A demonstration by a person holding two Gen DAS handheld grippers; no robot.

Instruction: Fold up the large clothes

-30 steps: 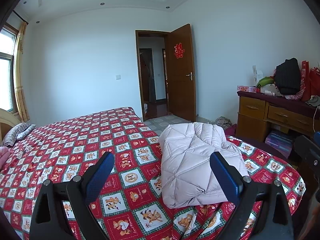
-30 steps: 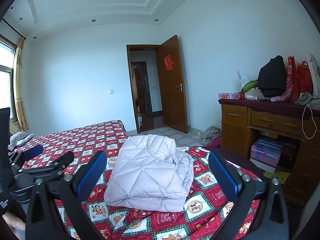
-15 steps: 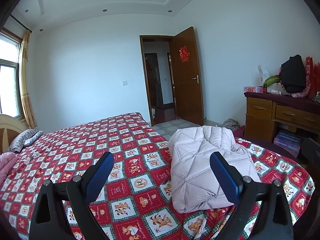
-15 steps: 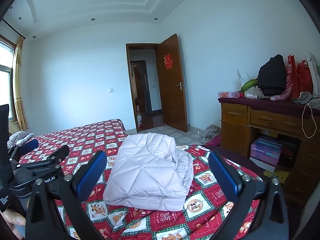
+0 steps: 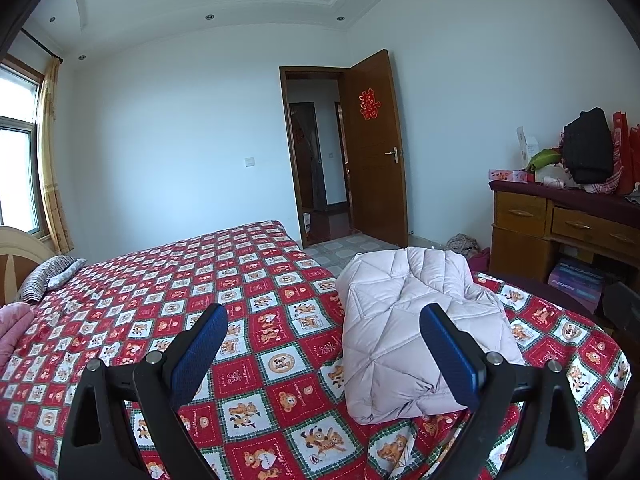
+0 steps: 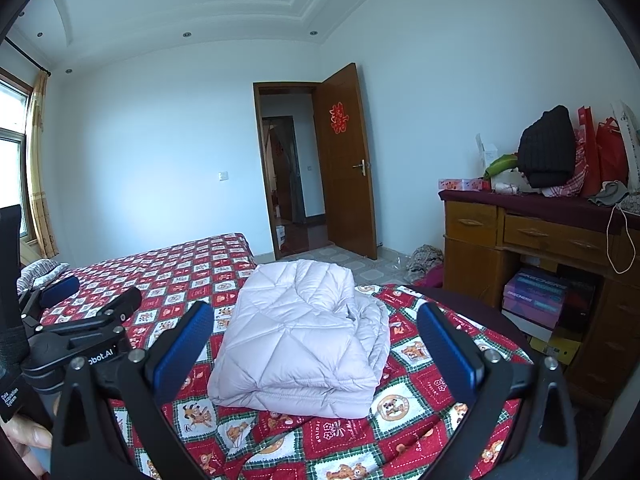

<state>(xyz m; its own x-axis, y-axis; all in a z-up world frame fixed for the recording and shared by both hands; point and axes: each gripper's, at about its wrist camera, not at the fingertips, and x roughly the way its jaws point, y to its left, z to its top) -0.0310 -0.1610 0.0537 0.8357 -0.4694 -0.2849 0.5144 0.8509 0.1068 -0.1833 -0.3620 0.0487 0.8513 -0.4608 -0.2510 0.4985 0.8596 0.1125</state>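
Note:
A pale pink quilted jacket [image 5: 416,328] lies folded into a compact bundle at the near corner of a bed with a red patterned cover [image 5: 180,280]. It also shows in the right wrist view [image 6: 304,332]. My left gripper [image 5: 324,348] is open and empty, held above the bed to the left of the bundle. My right gripper [image 6: 316,348] is open and empty, held above the near edge of the bundle. The left gripper [image 6: 80,308] shows at the left of the right wrist view.
A wooden desk [image 6: 540,236] piled with bags and clothes stands to the right, with boxes [image 6: 536,296] under it. An open brown door [image 5: 376,152] is at the back. A striped pillow [image 5: 44,280] and a pink cloth [image 5: 12,328] lie at the bed's left.
The left wrist view has tilted up and swung left, so the jacket sits further right in it. The right gripper has barely moved. Both stay open.

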